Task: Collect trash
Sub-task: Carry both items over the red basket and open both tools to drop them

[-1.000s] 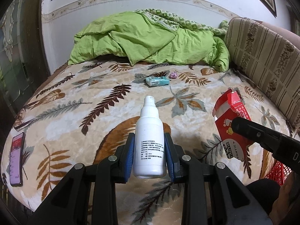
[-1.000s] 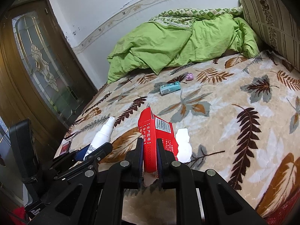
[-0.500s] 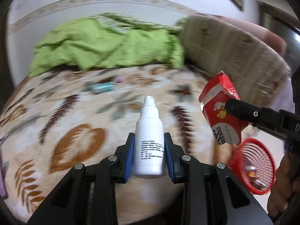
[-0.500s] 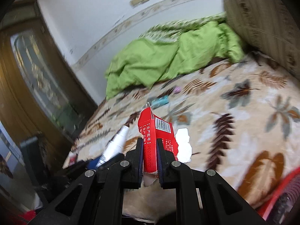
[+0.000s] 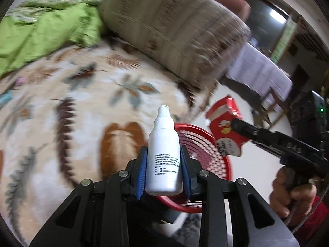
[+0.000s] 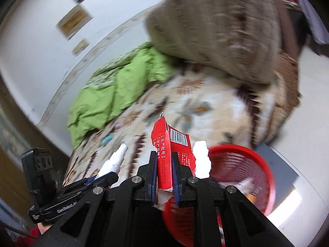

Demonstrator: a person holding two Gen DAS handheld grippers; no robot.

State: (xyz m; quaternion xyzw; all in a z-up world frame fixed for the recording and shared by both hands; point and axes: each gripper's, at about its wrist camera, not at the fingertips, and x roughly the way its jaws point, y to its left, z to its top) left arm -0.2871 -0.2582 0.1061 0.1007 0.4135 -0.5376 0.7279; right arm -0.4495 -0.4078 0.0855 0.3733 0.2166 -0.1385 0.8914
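- Gripping the white plastic spray bottle (image 5: 163,156) upright, your left tongs (image 5: 163,177) have their blue pads pressed to both of its sides; its base hides the gap between them.
- Your right tongs (image 6: 164,177) are just starting to open, though the torn red cardboard carton (image 6: 164,156) with a barcode is still pinched between the pads in the right wrist view.
- From the left wrist view, that carton (image 5: 224,131) hangs over the far rim of the round red plastic mesh basket (image 5: 205,150), which stands on the pale floor just beside the bed.
- The bottle blocks the near left part of the basket, so you cannot see all its contents; through the mesh in the right view only blurred pale scraps show in the basket (image 6: 242,170).
- A white torn flap (image 6: 202,160) sticks out beside the carton; what it belongs to is hard to tell.
- Motion blur smears the leaf-patterned beige blanket (image 5: 61,123), the crumpled green quilt (image 5: 41,33) and the striped brown cushion (image 5: 174,30).
- A small teal packet (image 6: 107,139) and a pink scrap (image 6: 117,126) lie on the blanket, too blurred to identify.
- Your hand (image 5: 292,193) on the right handle is cut off by the frame edge.
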